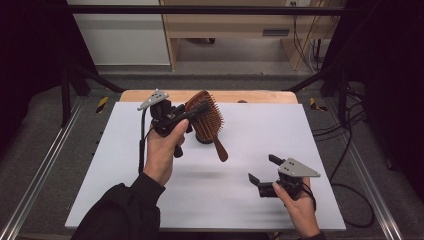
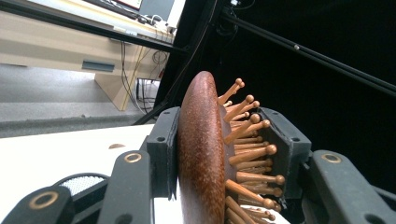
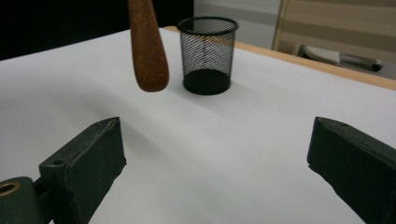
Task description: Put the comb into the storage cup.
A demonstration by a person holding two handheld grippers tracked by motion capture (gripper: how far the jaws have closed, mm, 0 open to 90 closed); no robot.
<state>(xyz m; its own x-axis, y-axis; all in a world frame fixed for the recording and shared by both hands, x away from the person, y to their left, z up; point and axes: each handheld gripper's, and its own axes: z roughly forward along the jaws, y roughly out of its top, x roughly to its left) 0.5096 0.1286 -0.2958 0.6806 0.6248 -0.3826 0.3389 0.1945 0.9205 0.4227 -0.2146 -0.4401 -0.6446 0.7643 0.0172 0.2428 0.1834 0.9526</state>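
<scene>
clamping the hairbrush (image 1: 206, 117), left gripper (image 1: 196, 111) holds it aloft.

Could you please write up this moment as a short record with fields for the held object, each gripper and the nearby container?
held object: wooden hairbrush, lifted off the table, handle pointing down
left gripper: shut on the hairbrush head, one jaw on the smooth back, the other on the bristle side
right gripper: open, holding nothing, low over the white table
container: black mesh cup, upright, standing on the table beyond the handle tip
</scene>
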